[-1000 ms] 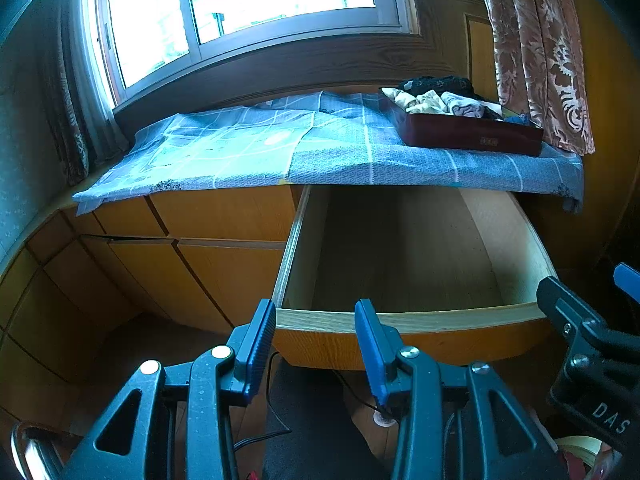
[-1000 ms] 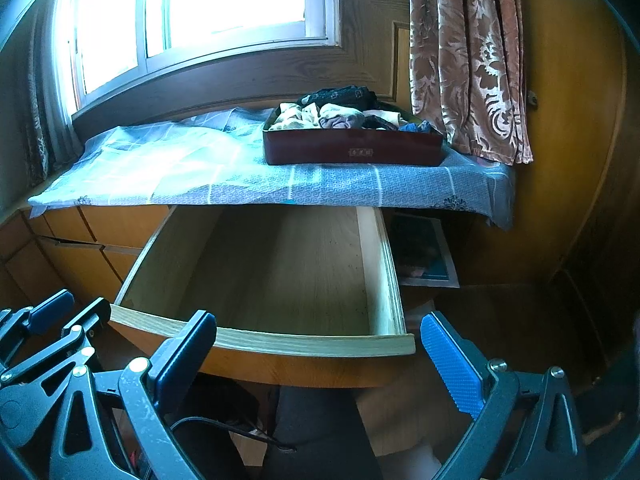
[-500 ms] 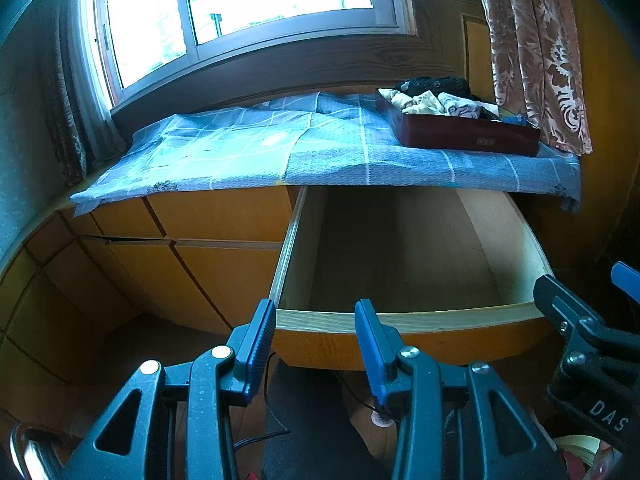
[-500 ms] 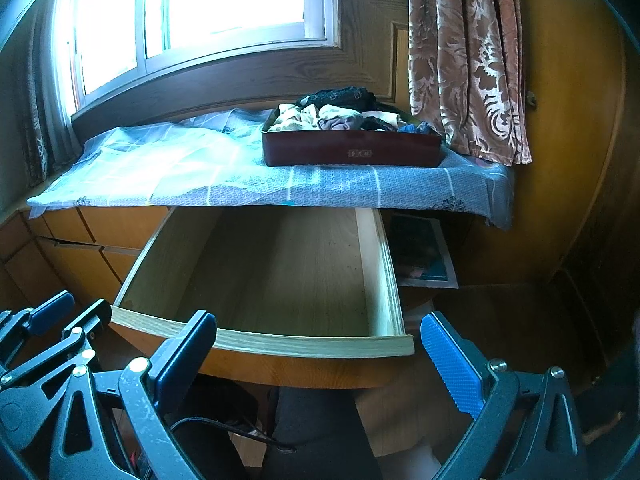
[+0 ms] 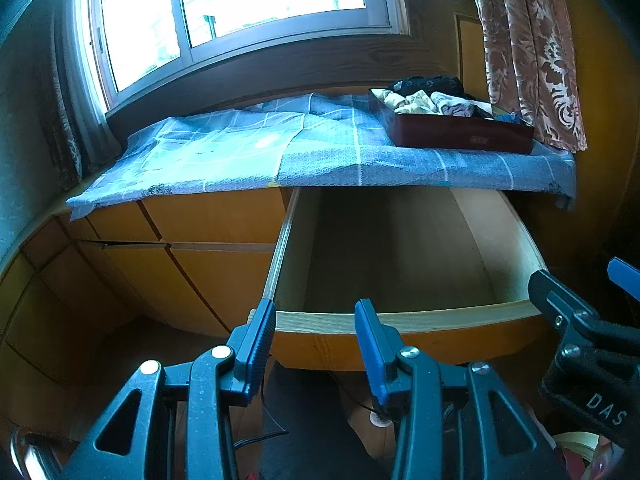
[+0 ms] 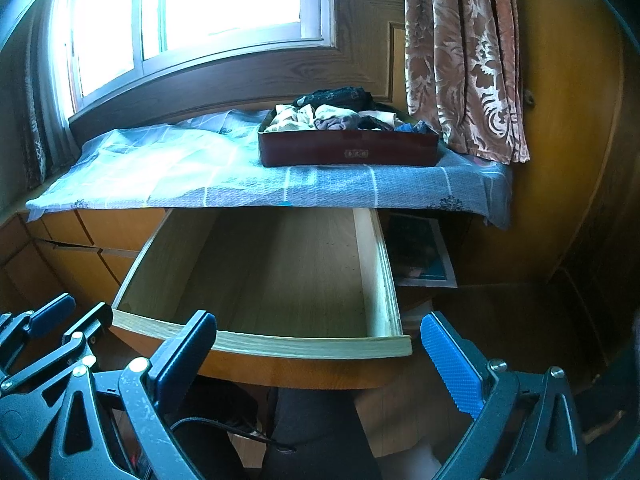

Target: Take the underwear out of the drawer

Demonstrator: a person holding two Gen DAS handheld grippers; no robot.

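Wooden drawer (image 6: 280, 276) stands pulled out before me with bare boards showing. At one o'clock, up on the blue cloth (image 6: 192, 176), the underwear (image 6: 336, 114) sits heaped in a dark red box (image 6: 348, 154). My left gripper (image 5: 316, 330) and right gripper (image 6: 316, 344) both gape, nothing between their jaws.

Drawer (image 6: 376, 264) pulled out, bare; underwear (image 6: 336, 116) in box (image 6: 348, 152) above.

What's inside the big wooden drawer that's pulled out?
The drawer shows only its bare wooden bottom; nothing lies in the part in view. Its back end is covered by the blue cloth, so that part stays hidden.
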